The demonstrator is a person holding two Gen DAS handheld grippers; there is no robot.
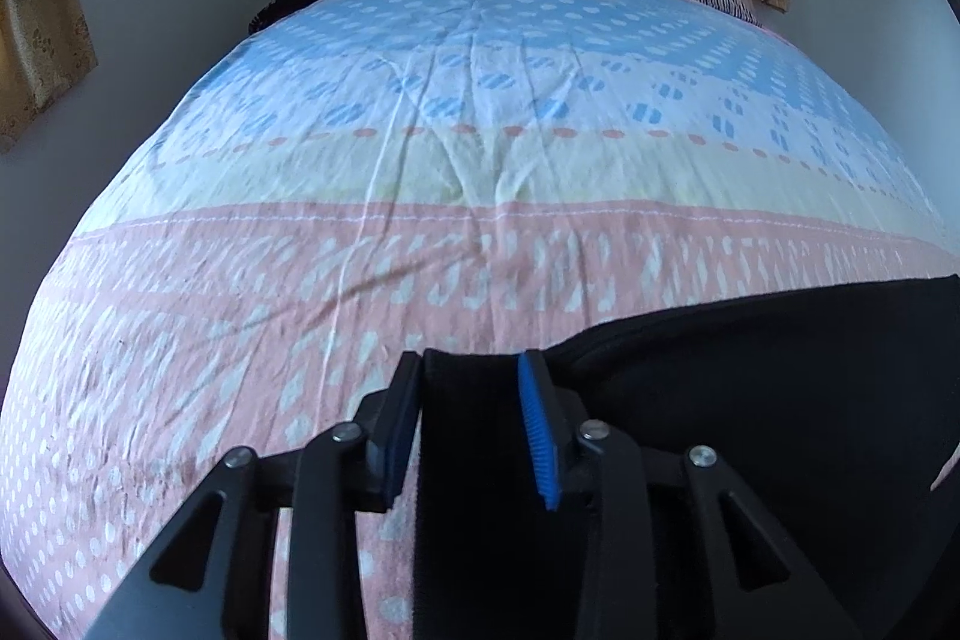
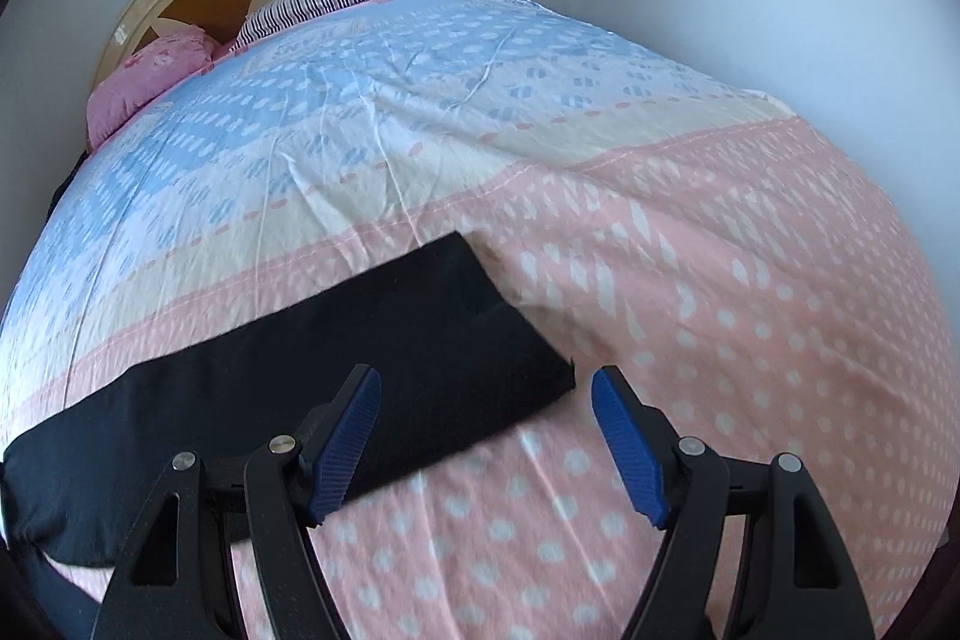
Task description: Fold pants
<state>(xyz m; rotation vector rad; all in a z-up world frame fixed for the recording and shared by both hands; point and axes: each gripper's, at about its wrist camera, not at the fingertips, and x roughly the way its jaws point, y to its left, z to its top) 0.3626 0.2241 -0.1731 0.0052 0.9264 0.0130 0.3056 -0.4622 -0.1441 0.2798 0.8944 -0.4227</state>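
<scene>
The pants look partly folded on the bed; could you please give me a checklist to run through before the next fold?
1. Left tool has fabric between its fingers: ok, though firmness of grip cannot tell.
2. Right tool is open and holds nothing: ok.
3. Pants lie flat as a dark band on the bedspread: ok.
4. Free end of the pants sits between the right tool's fingers: not ok, only its corner reaches there.
5. Layers aligned underneath: cannot tell.
</scene>
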